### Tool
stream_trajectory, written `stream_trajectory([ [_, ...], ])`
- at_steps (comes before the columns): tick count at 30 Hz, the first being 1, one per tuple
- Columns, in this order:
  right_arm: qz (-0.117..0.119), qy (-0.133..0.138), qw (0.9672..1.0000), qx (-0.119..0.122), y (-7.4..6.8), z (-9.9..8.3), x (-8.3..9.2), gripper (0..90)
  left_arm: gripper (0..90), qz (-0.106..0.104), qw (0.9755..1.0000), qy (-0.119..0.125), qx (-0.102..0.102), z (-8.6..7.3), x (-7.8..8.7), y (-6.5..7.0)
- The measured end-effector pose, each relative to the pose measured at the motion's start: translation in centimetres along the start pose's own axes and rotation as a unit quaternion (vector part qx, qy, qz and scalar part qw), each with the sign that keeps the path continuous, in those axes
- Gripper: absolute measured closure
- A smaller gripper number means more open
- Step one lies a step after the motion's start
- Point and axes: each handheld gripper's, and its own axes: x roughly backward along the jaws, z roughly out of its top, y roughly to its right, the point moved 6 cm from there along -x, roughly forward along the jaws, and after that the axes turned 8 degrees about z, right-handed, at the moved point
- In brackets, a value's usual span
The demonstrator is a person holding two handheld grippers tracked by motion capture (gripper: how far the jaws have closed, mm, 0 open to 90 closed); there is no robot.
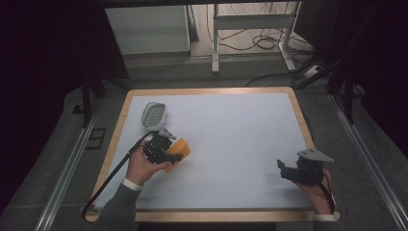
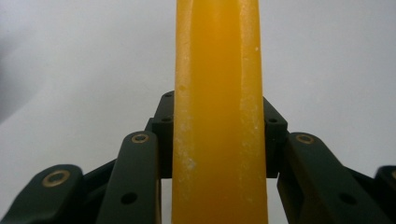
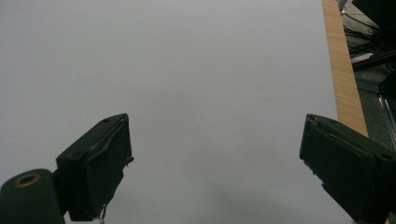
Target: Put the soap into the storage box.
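Observation:
An orange slab, soap-like in look [image 1: 179, 150], is held edge-on just above the white table sheet at the left. My left gripper [image 1: 169, 157] is shut on it; in the left gripper view the orange slab [image 2: 218, 116] runs up between the two black jaws, which press on both its sides. A white oval dish with a ribbed inside [image 1: 154, 114] lies on the sheet just beyond that hand. My right gripper [image 1: 281, 169] hovers low over the sheet near the right front edge. Its jaws stand wide open over bare white sheet, with nothing between the fingers [image 3: 100, 163].
The white sheet [image 1: 231, 134] covers a wooden-edged table [image 1: 301, 115]. Its wooden edge [image 3: 343, 74] runs close to the right gripper's outer side. A black cable [image 1: 115, 173] trails from the left gripper off the front left corner. Beyond the table stand a desk frame and floor cables.

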Motion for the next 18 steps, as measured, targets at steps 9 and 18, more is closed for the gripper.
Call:
stream_trajectory([
  [9,-0.002,0.002,1.0000,-0.001,0.1,0.0,0.1,9.3,61.1,0.005,0.9999,0.012,0.001,0.5,0.8,-0.5],
  [18,-0.003,0.004,1.0000,0.000,0.2,0.1,0.2,9.3,61.1,0.007,0.9998,0.019,0.005,0.9,1.5,-1.0],
])
